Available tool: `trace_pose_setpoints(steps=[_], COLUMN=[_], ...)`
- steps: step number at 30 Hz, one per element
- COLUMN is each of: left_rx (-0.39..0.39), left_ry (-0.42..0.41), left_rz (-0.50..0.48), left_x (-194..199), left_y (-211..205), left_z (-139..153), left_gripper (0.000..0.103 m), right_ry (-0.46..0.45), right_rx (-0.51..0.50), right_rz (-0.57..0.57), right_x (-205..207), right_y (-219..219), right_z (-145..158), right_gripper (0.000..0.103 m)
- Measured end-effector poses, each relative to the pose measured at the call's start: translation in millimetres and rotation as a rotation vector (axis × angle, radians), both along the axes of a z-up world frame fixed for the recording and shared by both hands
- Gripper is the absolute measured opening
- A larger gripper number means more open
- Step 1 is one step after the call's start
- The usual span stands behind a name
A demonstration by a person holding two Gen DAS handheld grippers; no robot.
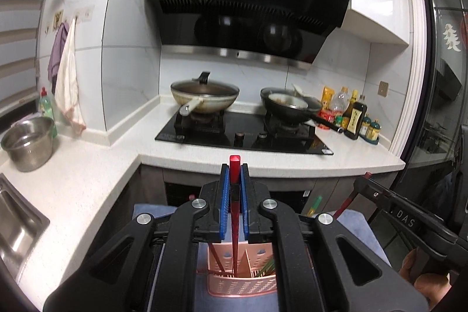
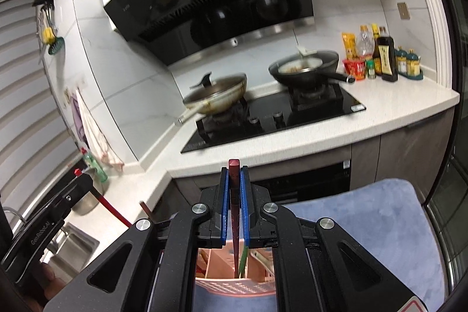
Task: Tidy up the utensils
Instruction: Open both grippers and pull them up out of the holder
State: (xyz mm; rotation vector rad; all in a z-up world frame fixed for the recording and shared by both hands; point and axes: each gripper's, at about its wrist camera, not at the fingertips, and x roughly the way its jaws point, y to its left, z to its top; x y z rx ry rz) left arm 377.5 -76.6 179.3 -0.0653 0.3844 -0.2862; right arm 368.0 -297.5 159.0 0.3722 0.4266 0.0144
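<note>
**A:** Left wrist view: left gripper (image 1: pixel 234 174) clenched on a red chopstick (image 1: pixel 235 165), top end poking out above the blue pads. Lower end runs down into the pink utensil caddy (image 1: pixel 242 282), left compartment by the look of it. Caddy sits on a blue mat (image 1: pixel 356 227).

**B:** Right side same deal. Right gripper (image 2: pixel 234 177) clamped on a darker, brownish-red chopstick (image 2: pixel 234 167), tip down in the caddy (image 2: pixel 234 284) next to a green utensil (image 2: pixel 242 262). Which compartment, can't tell from here.

**A:** So step in hand, my read: sorting sticks into caddy slots, both hands mid-placement or mid-pull. Can't say which.

**B:** If it's placement, next move needs tip seated behind the right divider, then ease the pads apart. The sticks are thin and smooth, so they could tip once released.

**A:** View differences: mine shows the steel pot (image 1: pixel 27 145) and sink (image 1: pixel 17 224) at left, plus your gripper at far right.

**B:** Mine shows the mat's full spread (image 2: pixel 380 224) and your gripper (image 2: pixel 77 173) at left with its red stick (image 2: pixel 112 209) side-on.
</note>
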Motion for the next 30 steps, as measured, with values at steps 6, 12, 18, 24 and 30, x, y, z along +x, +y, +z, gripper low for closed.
trace_pose_setpoints(steps=[6, 12, 18, 24, 30], left_rx=[-0.004, -0.001, 0.008, 0.005, 0.031], left_ry=[0.040, 0.047, 0.043, 0.045, 0.049], left_rz=[-0.007, -0.012, 0.011, 0.021, 0.020], left_x=[4, 2, 0, -9, -34], left_y=[-1, -2, -1, 4, 10], left_z=[-15, -17, -16, -15, -21], left_gripper=[0.007, 0.007, 0.024, 0.029, 0.029], right_ry=[0.040, 0.053, 0.042, 0.049, 0.066], right_rx=[-0.015, -0.030, -0.036, -0.036, -0.038], right_rz=[0.012, 0.022, 0.009, 0.013, 0.037], right_x=[6, 7, 1, -9, -35], right_y=[5, 11, 10, 9, 13], right_z=[-17, -21, -18, -18, -23], right_gripper=[0.007, 0.008, 0.012, 0.012, 0.012])
